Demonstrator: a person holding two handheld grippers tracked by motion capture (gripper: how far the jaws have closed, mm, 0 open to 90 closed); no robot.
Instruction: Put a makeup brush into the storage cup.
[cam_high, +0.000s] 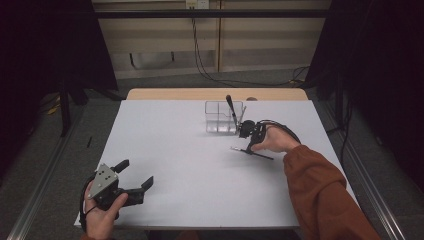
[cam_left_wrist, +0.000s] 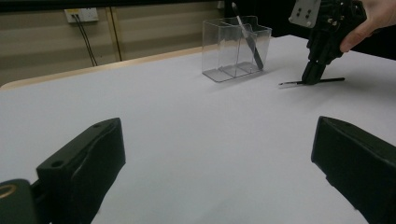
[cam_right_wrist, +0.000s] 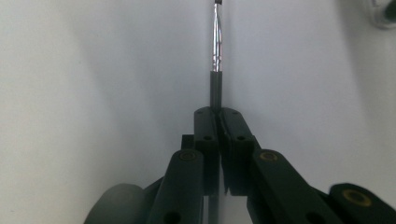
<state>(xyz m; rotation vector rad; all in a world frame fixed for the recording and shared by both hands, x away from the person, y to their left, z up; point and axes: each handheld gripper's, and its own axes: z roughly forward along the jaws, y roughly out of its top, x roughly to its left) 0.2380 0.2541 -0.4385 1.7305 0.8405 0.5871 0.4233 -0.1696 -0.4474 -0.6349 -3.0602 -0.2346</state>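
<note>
The thin black brush (cam_high: 252, 152) lies flat on the white table (cam_high: 200, 165), just in front of the clear divided holder (cam_high: 223, 117), and your right gripper (cam_high: 248, 145) is clamped on its handle — in the right gripper view the jaws are pressed together around the shaft (cam_right_wrist: 215, 88). Another dark brush (cam_high: 231, 109) stands tilted in the holder. Your left gripper (cam_high: 137, 177) rests near the table's front-left corner — jaws wide apart, holding nothing.

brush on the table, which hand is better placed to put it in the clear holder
Right. The right gripper has its jaws shut on the thin brush, right beside the clear holder. The left gripper sits open at the table's near left corner.
</note>
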